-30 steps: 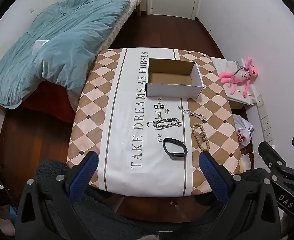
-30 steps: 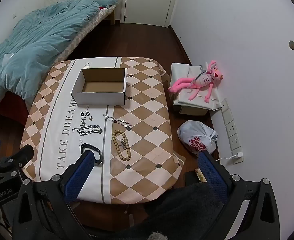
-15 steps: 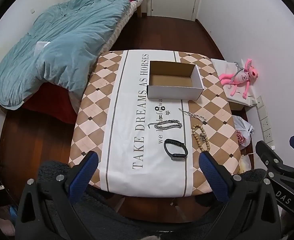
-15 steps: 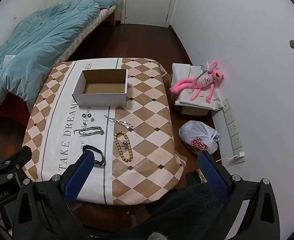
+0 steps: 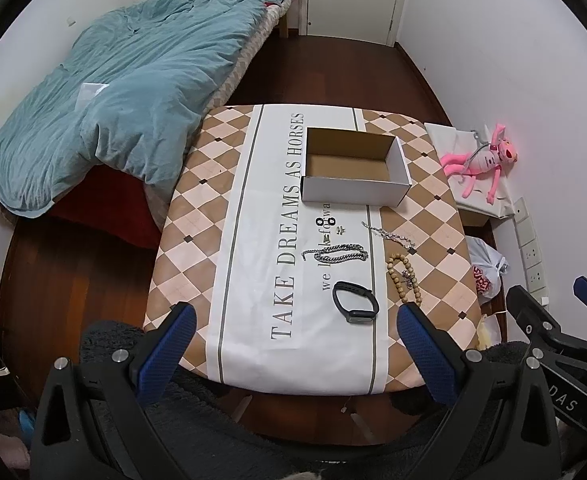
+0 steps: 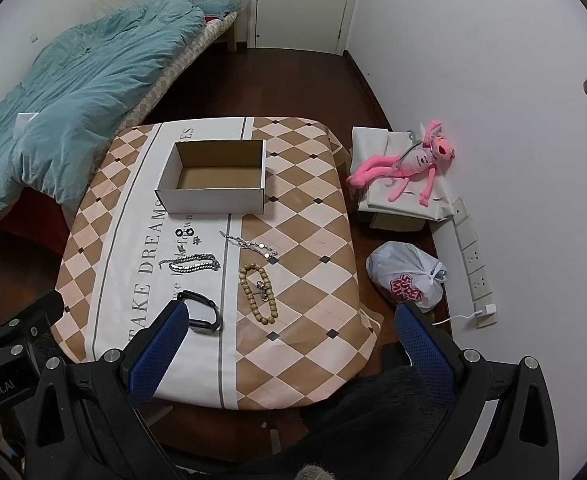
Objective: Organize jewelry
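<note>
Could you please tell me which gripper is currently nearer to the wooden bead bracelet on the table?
Right, though only slightly. The right gripper hangs open just short of the bead bracelet. The left gripper sits further left, lined up with the black wristband.

Open room is left above the table, whose left band and near edge are bare. The middle is taken up by an open cardboard box toward the far side, and between it and the near edge lie a silver chain, a thin bracelet, a bead bracelet and a black band, set near one another with narrow gaps. The table's left side is hemmed by a bed with a blue quilt, and its right by a wall, a pink toy and a plastic bag.
</note>
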`<state>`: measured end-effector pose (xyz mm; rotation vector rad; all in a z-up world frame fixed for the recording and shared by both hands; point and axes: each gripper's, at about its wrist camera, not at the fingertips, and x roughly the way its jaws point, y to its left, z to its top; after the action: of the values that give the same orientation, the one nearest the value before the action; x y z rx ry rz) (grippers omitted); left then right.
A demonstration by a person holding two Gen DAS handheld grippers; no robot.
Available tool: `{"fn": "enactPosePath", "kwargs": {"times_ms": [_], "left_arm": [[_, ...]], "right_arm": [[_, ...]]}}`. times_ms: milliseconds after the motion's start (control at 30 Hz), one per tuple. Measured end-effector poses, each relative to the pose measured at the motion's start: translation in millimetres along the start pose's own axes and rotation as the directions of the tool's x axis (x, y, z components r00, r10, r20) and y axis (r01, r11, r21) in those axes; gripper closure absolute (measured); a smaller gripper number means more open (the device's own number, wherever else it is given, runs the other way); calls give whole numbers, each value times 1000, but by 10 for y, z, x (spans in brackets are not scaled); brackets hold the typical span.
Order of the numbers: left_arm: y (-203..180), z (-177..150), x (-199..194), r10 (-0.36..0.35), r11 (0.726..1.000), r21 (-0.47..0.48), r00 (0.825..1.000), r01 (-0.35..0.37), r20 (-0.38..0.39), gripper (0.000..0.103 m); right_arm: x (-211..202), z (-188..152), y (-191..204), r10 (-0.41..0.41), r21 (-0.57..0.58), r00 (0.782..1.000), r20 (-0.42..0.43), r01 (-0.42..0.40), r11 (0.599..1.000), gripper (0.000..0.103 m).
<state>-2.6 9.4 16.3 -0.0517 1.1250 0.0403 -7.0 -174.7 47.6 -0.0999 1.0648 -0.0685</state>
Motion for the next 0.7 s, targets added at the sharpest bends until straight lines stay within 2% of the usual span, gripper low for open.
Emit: {"fn": "enactPosePath", "kwargs": {"times_ms": [700], "left_arm": [[7,28,-30,4,1000,1,1000,-4,8,1]], "right_arm": [[-13,22,7,0,2,1000,4,0,1000,0]]}}
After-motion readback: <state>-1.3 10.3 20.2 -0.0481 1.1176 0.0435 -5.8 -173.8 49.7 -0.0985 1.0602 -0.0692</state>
